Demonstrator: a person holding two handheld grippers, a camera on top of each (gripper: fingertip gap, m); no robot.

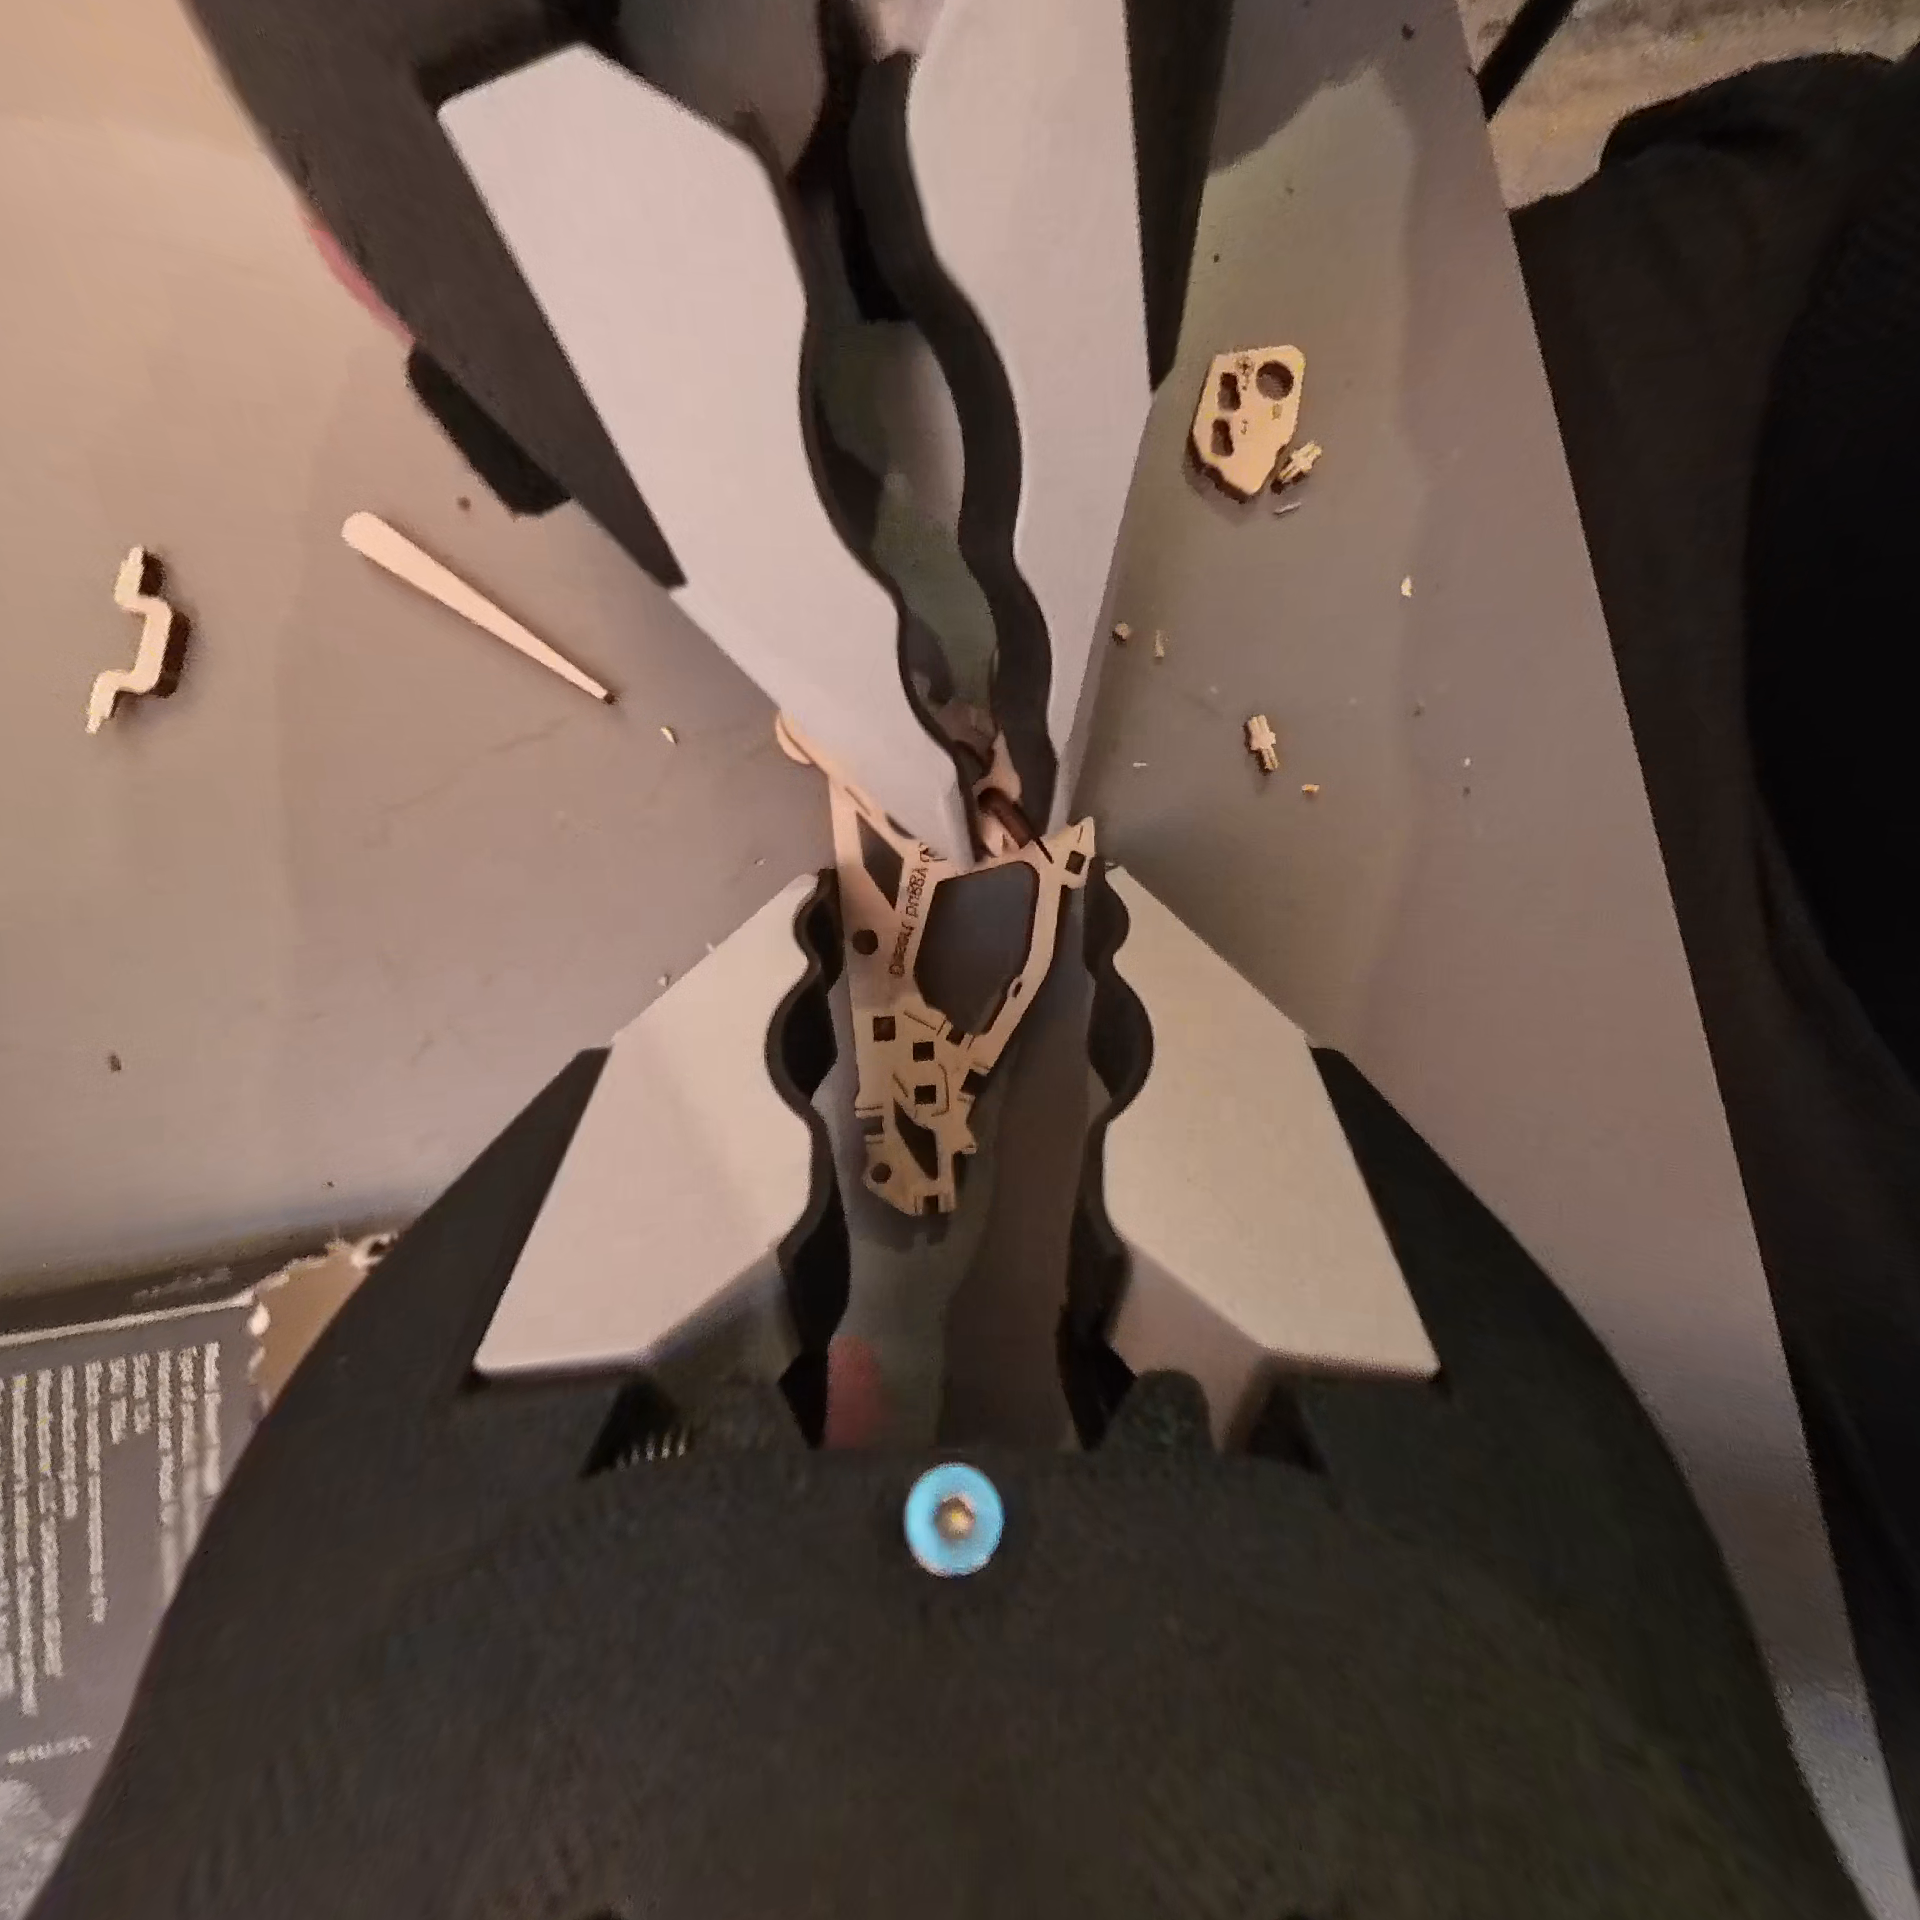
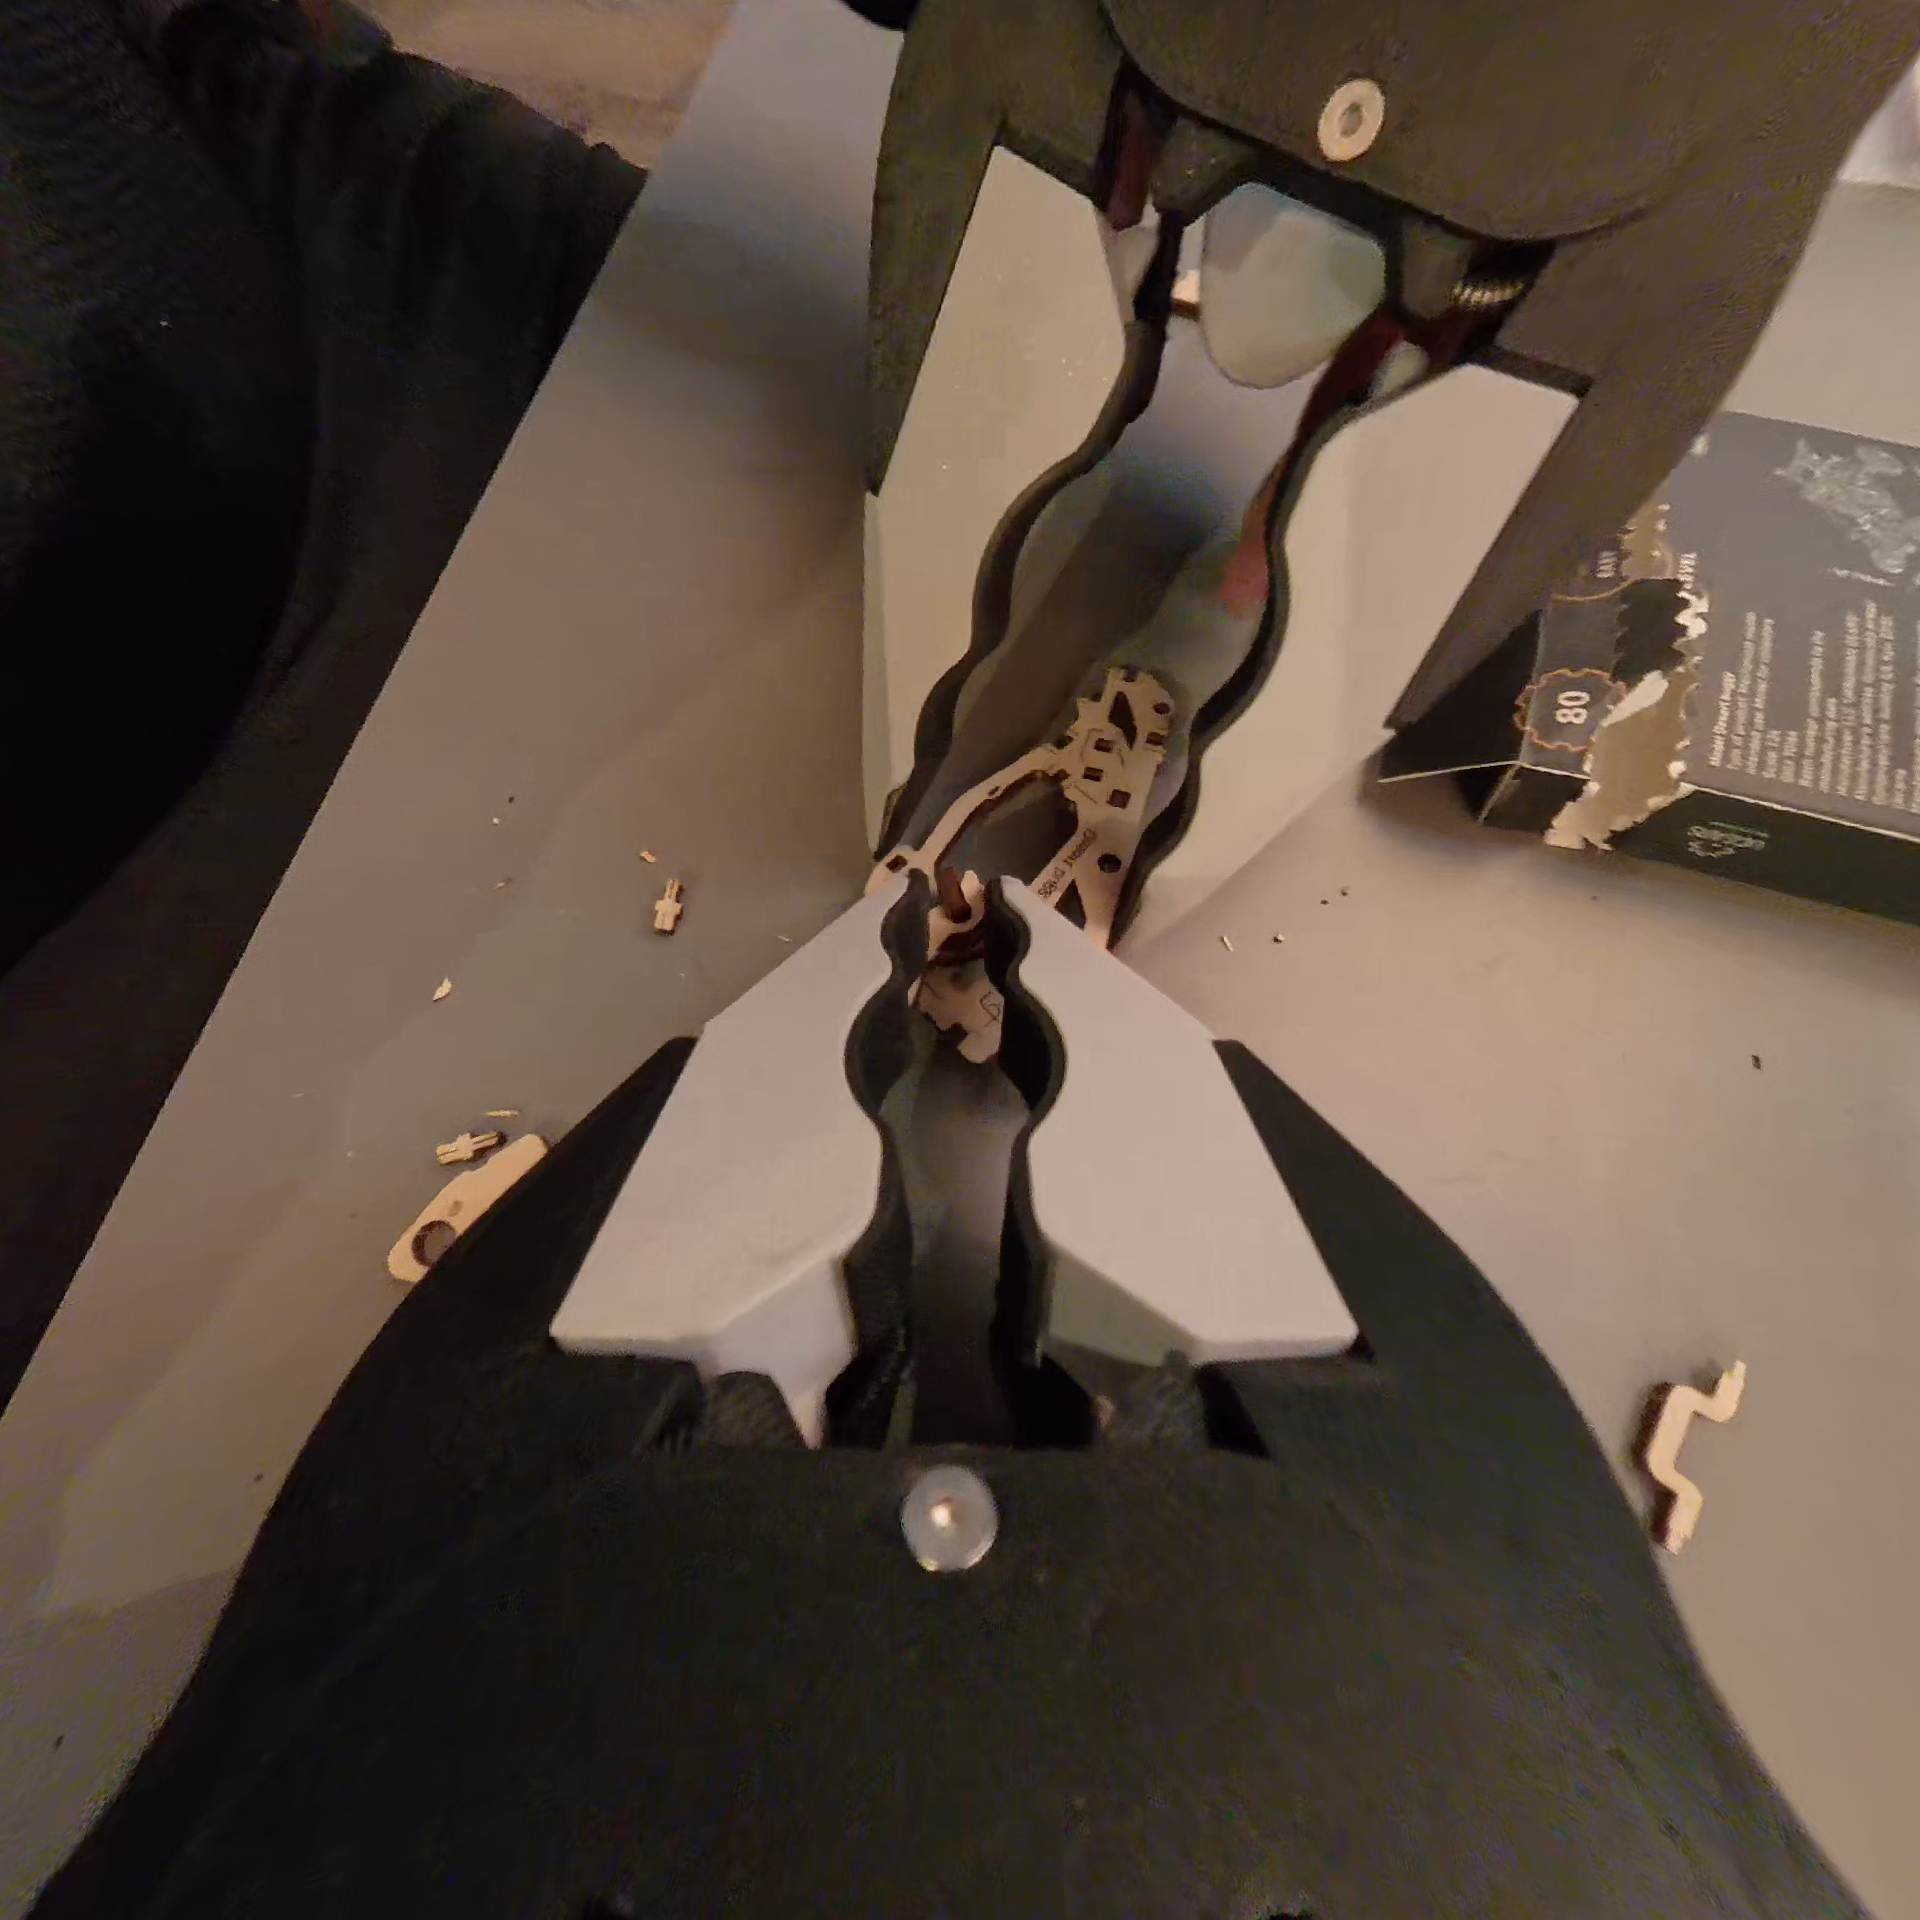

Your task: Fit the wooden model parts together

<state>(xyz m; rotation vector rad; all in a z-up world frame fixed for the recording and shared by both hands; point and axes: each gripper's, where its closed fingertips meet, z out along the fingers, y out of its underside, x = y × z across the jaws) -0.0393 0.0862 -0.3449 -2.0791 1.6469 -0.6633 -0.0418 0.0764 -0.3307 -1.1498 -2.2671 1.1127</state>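
Both tongs meet tip to tip over a grey table (image 1: 312, 935). Seen from the left wrist, the left gripper (image 1: 961, 904) pinches a flat, pale laser-cut wooden frame (image 1: 935, 997), pierced with square holes and a large window, upright between its wavy black pads. Opposite, the right gripper (image 1: 1003, 790) clamps a small wooden part (image 1: 997, 774) against the frame's far edge. Loose pieces lie left of the tongs: a stepped bracket (image 1: 135, 644) and a tapered stick (image 1: 468, 603); a holed plate (image 1: 1247, 416) lies right.

From the right wrist, the right gripper (image 2: 961, 904) grips the small wooden part (image 2: 961, 997), touching the wooden frame (image 2: 1060, 810) held in the left gripper (image 2: 1013, 883) beyond. A torn dark box (image 2: 1714, 665) sits right of the tongs.
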